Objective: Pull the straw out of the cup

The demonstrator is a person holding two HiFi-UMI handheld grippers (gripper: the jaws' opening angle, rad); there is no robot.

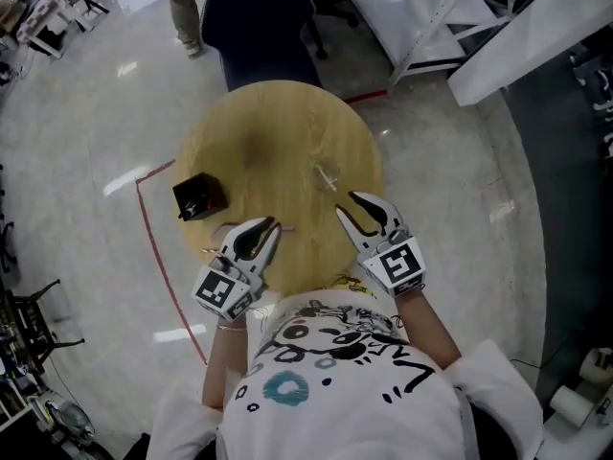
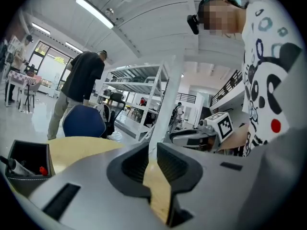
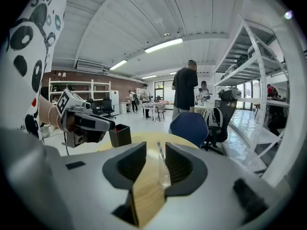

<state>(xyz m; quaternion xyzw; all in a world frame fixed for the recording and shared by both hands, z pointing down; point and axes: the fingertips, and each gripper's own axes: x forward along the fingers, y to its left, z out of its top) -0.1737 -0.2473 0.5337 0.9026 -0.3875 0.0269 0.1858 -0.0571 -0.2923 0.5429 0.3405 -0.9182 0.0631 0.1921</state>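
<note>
Two grippers hover over the table's (image 1: 268,123) near edge; the left gripper (image 1: 271,226) has its jaws a narrow gap apart with only bare wood between them; the right gripper (image 1: 346,202) has its jaws spread wider, gripping nothing. Beyond the right jaws, apart from them and right of the table's middle, stands the cup (image 1: 328,174); it is clear, tall and narrow, hard to pick out against the wood; the straw (image 3: 159,148) is in it, a thin pale stick rising out of the top at a slight lean. At the left edge sits a black box (image 1: 198,197) with small items inside; a blue chair (image 1: 259,27) stands at the far edge.
</note>
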